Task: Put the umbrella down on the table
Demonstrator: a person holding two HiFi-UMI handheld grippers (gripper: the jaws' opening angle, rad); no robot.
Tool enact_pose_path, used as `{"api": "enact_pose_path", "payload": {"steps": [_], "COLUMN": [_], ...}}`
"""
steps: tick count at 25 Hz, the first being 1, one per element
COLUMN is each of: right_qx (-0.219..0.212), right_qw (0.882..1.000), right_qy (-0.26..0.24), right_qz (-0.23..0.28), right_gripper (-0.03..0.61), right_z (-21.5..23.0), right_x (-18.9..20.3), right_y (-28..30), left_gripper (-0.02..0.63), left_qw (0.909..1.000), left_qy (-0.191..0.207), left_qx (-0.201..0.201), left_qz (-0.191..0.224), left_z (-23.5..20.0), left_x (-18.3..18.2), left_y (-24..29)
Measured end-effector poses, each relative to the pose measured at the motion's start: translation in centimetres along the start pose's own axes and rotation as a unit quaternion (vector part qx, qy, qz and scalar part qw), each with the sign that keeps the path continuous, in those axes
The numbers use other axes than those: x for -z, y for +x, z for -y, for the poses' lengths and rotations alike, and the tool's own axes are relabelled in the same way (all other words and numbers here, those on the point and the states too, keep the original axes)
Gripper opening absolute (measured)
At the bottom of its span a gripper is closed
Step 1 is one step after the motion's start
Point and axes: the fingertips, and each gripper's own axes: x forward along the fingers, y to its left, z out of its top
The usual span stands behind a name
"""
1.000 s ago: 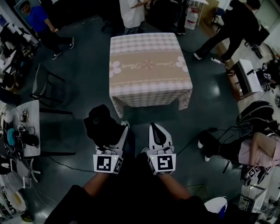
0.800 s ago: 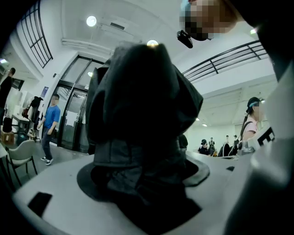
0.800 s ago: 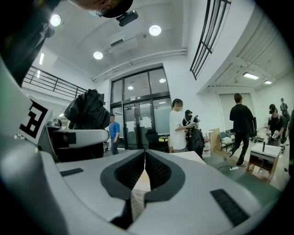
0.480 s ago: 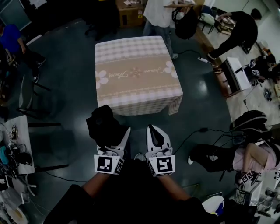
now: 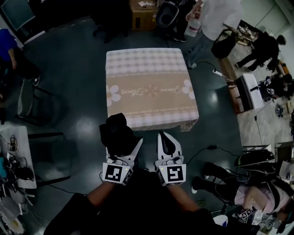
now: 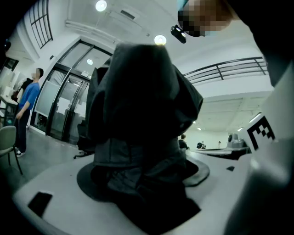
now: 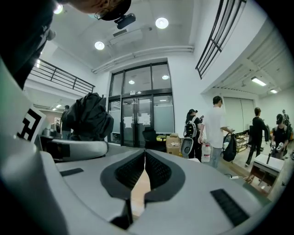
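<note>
Room: a large hall with a dark glossy floor (image 5: 78, 92); the right tool view shows glass doors and ceiling lights.
Counter: a square counter (image 5: 147, 69) under a checked cloth with a floral band across its middle, standing ahead of the person.
Umbrella: a folded black umbrella (image 5: 115, 132), bunched fabric uppermost, held in the air. In the head view it sits against the near left corner of the counter, not resting on it.
Left tool: the left tool (image 5: 128, 146) is clamped on the umbrella; its own view shows the dark fabric (image 6: 138, 105) filling the space between both white jaws.
Right tool: the right tool (image 5: 163, 137) is just beside the left one, clenched and carrying nothing; its ribbed pads (image 7: 156, 170) meet at the tips.
Marker cubes: one on each tool, facing up toward the head camera.
Others: a person in a white top (image 5: 216, 18) beyond the far right corner of the counter, a person in blue (image 5: 7, 43) at the left edge, a cardboard box (image 5: 143, 13) past the counter.
</note>
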Motion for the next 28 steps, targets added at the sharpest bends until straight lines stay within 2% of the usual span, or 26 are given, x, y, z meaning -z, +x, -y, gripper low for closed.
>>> {"api": "enact_pose_path", "payload": {"steps": [3, 11, 14, 17, 20, 22, 28], "right_qx": [0.006, 0.003, 0.012, 0.032, 0.046, 0.042, 0.005], "right_qw": [1.000, 1.000, 0.999, 0.998, 0.998, 0.999, 1.000], "right_qy": [-0.009, -0.015, -0.037, -0.054, -0.037, -0.020, -0.009], "right_qz": [-0.012, -0.027, -0.034, -0.020, -0.007, -0.004, 0.011], "right_gripper": [0.017, 0.017, 0.017, 0.017, 0.017, 0.017, 0.017], "right_z": [-0.3, -1.9, -2.3, -1.9, -0.5, 0.0, 1.2], "right_x": [-0.2, -0.5, -1.1, -2.5, -2.7, -2.5, -2.4], "right_y": [3.4, 11.6, 13.2, 14.1, 15.5, 16.6, 19.9], "left_gripper": [0.376, 0.376, 0.376, 0.376, 0.376, 0.376, 0.376], "left_qw": [0.9996, 0.9988, 0.9983, 0.9976, 0.9974, 0.9969, 0.9954], "left_qy": [-0.022, -0.032, -0.038, -0.044, -0.048, -0.056, -0.063], "left_qx": [0.003, 0.035, 0.038, 0.038, 0.029, 0.019, -0.001], "left_qz": [-0.019, -0.014, -0.022, -0.037, -0.045, -0.052, -0.073], "left_z": [-2.9, -8.9, -10.6, -12.0, -13.2, -14.0, -15.5], "left_x": [0.5, -0.5, -0.2, 0.5, 0.9, 1.5, 3.1], "left_y": [1.9, 7.0, 8.5, 9.2, 10.7, 11.7, 15.0]}}
